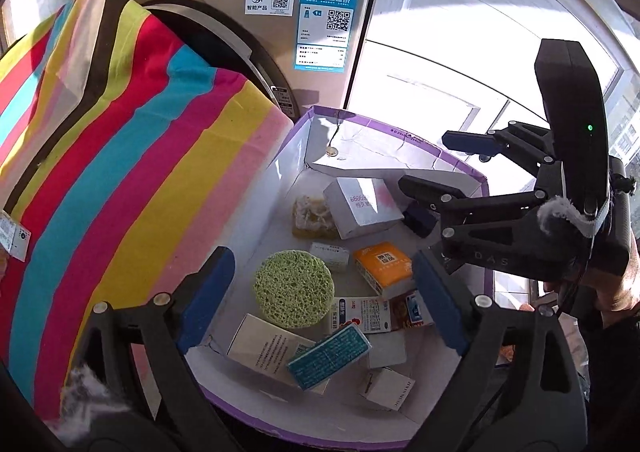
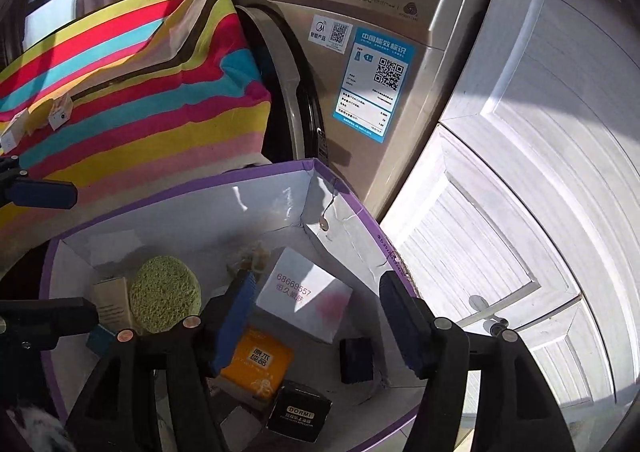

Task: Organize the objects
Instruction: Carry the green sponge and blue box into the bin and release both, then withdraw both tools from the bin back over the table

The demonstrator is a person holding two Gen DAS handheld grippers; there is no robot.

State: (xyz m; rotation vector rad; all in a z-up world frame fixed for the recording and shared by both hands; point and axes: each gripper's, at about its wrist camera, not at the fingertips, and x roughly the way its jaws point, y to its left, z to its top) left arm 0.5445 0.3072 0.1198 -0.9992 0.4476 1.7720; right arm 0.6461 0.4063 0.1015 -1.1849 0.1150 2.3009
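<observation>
Left gripper (image 1: 324, 310) hovered over the purple-rimmed box (image 1: 404, 140), fingers spread and empty; green sponge (image 1: 294, 289) and teal box (image 1: 329, 355) lay between them. Right gripper (image 2: 320, 326) likewise spread, nothing pinched, orange packet (image 2: 258, 366) and black DORMI box (image 2: 299, 416) between its fingers.

**Both claws held open, angled downward**

The left claw (image 1: 324, 308) points steeply down, its two blue-padded fingers (image 1: 208, 296) spread wide with nothing pressed between them. The right claw (image 2: 320, 328) tilts down at much the same angle, its pads parted somewhat less and clear of any grip. Seen from the left wrist, the right claw (image 1: 436, 176) reaches in from the right side, its dark linkage arms splayed and one blue finger raised above the other. A hand (image 1: 616, 292) wraps the handle behind it. A tuft of grey fluff clings near each wrist.
</observation>
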